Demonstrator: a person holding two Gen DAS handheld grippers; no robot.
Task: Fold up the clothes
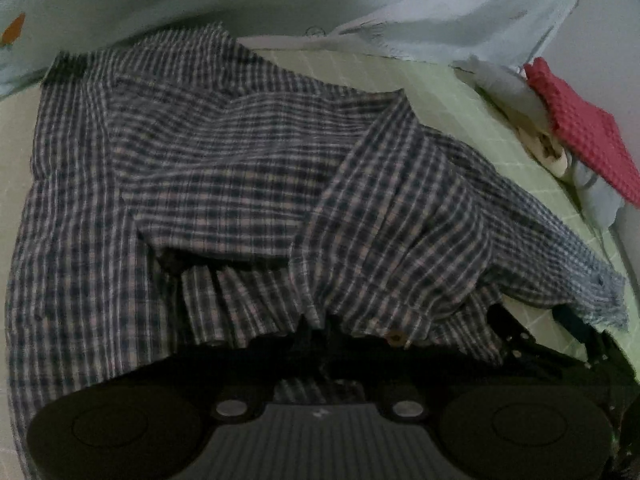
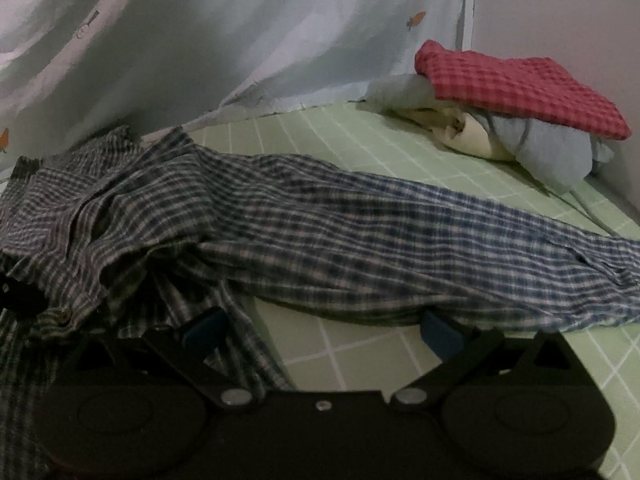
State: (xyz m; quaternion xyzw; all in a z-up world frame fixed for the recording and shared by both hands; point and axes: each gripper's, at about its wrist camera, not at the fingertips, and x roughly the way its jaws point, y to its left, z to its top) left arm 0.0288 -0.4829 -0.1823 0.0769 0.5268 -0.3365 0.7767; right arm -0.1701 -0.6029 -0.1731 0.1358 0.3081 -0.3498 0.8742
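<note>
a blue-and-white checked shirt [image 2: 304, 216] lies spread and rumpled across a green gridded sheet [image 2: 360, 352], one sleeve [image 2: 500, 248] stretched out flat toward the right of the right wrist view and the body bunched in soft ridges on the left. behind it, near the wall, sits a small stack of folded clothes [image 2: 520, 120] with a red checked piece on top, well apart from the shirt. a pale curtain [image 2: 240, 40] hangs at the back.

left gripper [image 1: 320, 336]: closed, its fingers buried under a gathered edge of the shirt near a brown button [image 1: 396, 337]; the cloth puckers toward the fingers, which suggests a pinch on the fabric, though the pads themselves are hidden. right gripper [image 2: 324, 328]: spread wide, blue pads on either side of bare sheet, tips just at the lower edge of the sleeve, gripping nothing.

handling, as judged: the cloth is thin, light and limp, so it will sag and drape from any single hold and will not keep a shape unsupported. it creases readily but is not fragile. the weave looks matte, so slipping is unlikely once a doubled edge is pinched. best holds are hems, the buttoned front edge, the cuff or the shoulder seam, where layers give the pads more to bite; a second hold on the sleeve edge would keep the fold line straight.
</note>
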